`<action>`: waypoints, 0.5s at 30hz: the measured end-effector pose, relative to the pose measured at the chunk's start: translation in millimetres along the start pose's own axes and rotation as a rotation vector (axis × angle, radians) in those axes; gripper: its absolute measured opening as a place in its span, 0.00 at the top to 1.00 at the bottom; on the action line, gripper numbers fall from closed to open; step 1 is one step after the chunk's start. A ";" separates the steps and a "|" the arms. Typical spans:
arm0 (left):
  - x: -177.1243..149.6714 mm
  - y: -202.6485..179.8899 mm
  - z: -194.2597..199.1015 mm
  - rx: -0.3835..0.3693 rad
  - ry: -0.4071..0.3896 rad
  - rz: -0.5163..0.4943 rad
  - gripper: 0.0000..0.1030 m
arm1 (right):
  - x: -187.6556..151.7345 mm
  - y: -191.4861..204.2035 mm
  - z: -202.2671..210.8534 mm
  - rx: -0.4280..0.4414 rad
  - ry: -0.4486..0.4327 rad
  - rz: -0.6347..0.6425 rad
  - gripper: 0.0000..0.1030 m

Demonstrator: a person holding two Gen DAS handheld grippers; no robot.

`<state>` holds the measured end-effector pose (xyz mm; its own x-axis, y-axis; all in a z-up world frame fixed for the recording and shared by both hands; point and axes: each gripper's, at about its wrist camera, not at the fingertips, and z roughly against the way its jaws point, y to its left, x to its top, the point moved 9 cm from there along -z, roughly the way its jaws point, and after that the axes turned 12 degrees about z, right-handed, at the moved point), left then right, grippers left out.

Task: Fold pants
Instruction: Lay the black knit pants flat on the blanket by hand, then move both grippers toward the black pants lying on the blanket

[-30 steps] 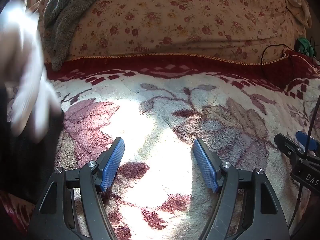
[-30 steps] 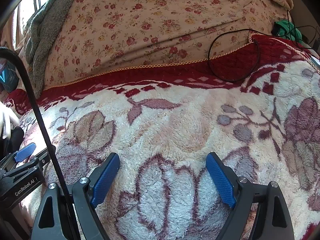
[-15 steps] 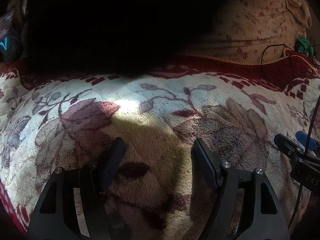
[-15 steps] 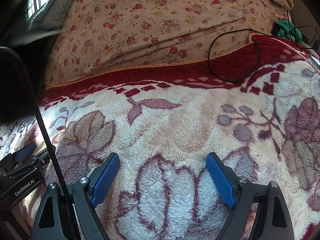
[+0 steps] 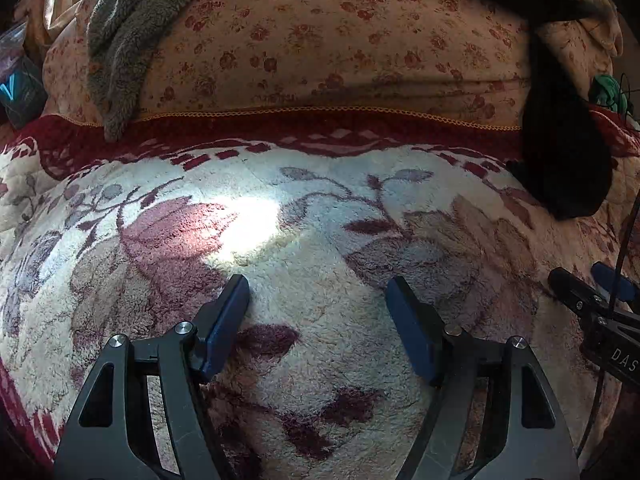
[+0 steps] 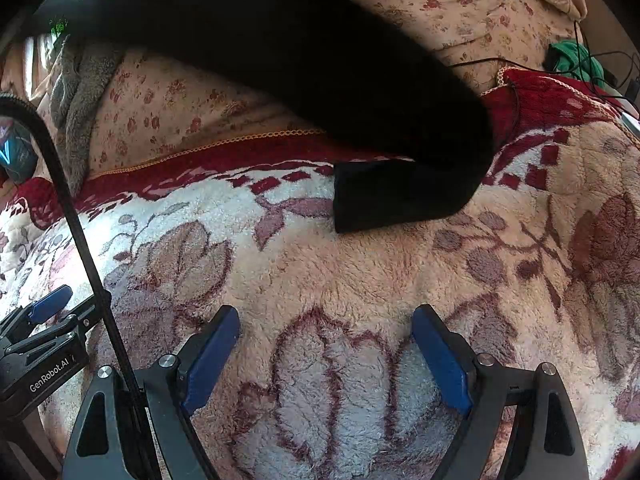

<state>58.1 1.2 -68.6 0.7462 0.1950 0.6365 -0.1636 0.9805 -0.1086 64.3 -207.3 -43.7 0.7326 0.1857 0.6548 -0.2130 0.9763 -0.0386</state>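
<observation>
Right wrist: black pants [image 6: 400, 196] on blanket [image 6: 360, 280], beyond spread right hand-held gripper [image 6: 324, 336].

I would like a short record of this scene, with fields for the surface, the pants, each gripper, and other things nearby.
surface: fleece blanket with flower pattern
pants: black pants, one end on the blanket, the rest above it, blurred
left gripper: open, empty
right gripper: open, empty
behind: floral quilt, grey towel
far right: black cable, green item
</observation>
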 end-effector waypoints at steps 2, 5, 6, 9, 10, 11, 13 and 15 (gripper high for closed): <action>0.0 -0.1 0.0 0.000 0.000 0.000 0.30 | 0.0 0.1 0.1 0.000 0.000 0.000 0.16; -0.1 0.0 -0.1 -0.003 0.001 0.003 0.30 | 0.0 0.2 0.0 -0.001 0.001 0.001 0.16; -0.2 3.1 -0.9 -0.003 0.001 0.002 0.30 | 0.1 0.2 0.1 -0.001 0.000 0.001 0.16; 0.8 3.5 -3.3 -0.002 0.001 0.001 0.30 | 0.0 0.1 0.1 -0.001 0.000 0.001 0.16; 0.8 3.4 -3.3 -0.001 0.001 0.001 0.30 | 0.0 0.0 0.1 -0.001 0.000 0.001 0.16; 0.9 3.4 -3.7 -0.001 0.001 0.001 0.30 | -0.1 0.0 -0.1 -0.001 0.000 0.000 0.16; 0.8 3.0 -3.5 -0.001 0.001 0.001 0.30 | 0.0 0.1 0.0 -0.001 0.000 0.001 0.16; 0.8 2.8 -3.3 -0.001 0.001 0.001 0.30 | -0.2 0.0 -0.1 -0.001 0.000 0.000 0.16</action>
<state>60.3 4.2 -70.9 0.7467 0.1960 0.6356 -0.1636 0.9804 -0.1100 64.3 -207.3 -43.9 0.7327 0.1860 0.6547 -0.2128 0.9763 -0.0392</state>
